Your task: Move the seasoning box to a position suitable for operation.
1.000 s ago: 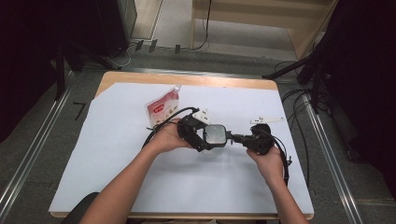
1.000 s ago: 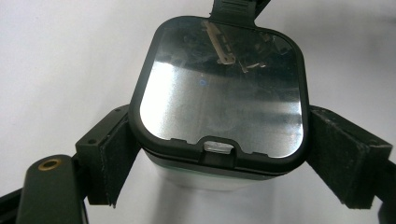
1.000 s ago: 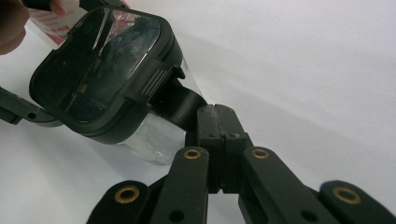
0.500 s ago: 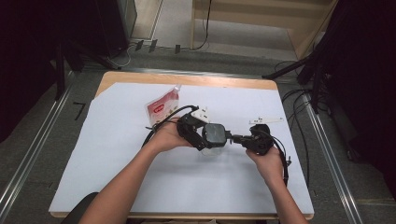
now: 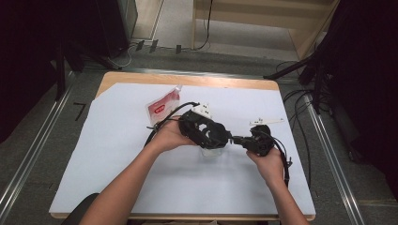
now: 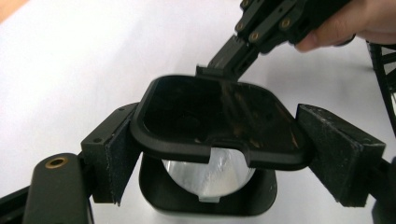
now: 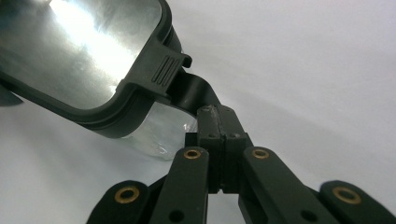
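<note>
Near the middle of the high view, on the white table covering [image 5: 117, 187], sits a small clear plastic container with a black rounded-square rim [image 6: 205, 205], and a black rounded-square lid with a ribbed tab [image 6: 215, 121] is tilted up over it. The left gripper [image 5: 213, 136] has its jaws on either side of the container, the padded faces against or just beside its walls; whether they press firmly cannot be told. The right gripper [image 7: 219, 140] has its jaws pinched together on the lid's black tab [image 7: 194, 91], seen at centre frame in the right gripper view. The container looks light and thin-walled, so it would probably flex or skid on the smooth covering unless steadied at the sides; the rim looks like the stiffest place to grip. The lid seems rigid but small, and its glossy surface may be slippery, so the ribbed tab is the sensible hold. In the upper left of the high view lies a clear flat pouch with a red label [image 5: 162, 105]; its writing is too small to read. A small white tag [image 5: 266, 121] lies right of centre.
</note>
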The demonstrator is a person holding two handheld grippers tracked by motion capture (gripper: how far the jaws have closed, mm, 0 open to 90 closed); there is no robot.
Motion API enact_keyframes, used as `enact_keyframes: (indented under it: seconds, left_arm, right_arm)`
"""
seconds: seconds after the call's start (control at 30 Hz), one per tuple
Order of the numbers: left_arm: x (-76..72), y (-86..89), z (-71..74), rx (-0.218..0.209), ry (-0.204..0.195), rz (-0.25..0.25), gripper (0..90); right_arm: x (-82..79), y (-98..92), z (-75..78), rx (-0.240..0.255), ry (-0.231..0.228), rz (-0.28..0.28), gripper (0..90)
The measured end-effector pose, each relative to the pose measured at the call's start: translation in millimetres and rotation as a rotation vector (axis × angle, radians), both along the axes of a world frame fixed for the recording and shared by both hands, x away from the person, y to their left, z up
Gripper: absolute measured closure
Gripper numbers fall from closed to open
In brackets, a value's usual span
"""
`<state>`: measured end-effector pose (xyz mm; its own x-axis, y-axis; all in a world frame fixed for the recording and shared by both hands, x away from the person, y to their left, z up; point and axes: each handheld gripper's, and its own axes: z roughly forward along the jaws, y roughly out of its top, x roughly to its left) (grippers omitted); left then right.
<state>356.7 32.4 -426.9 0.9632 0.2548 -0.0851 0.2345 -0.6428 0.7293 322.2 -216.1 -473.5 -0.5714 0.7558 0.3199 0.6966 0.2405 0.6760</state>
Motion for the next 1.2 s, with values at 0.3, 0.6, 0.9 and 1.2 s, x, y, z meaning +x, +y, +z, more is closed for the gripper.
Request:
enact_keyframes:
  seconds: [0.3,0.6,0.9,1.2]
  left_arm:
    - [-1.7,-4.7,2.7,0.018,0.005,0.028,18.7]
    - [-2.9,-9.3,8.7,0.008,-0.001,0.05,18.8]
    - [0.4,-15.2,14.6,0.025,0.009,0.042,18.8]
    - [5.0,-25.7,20.5,0.008,0.021,0.034,18.8]
  right_arm:
    - [-0.6,0.6,0.0,-0.005,-0.001,-0.001,90.0]
    - [-0.9,0.7,0.2,0.001,-0.002,0.0,90.0]
    - [-1.2,0.1,-0.3,0.011,0.001,-0.002,90.0]
    - [-2.3,0.5,-0.4,0.01,0.0,0.001,90.0]
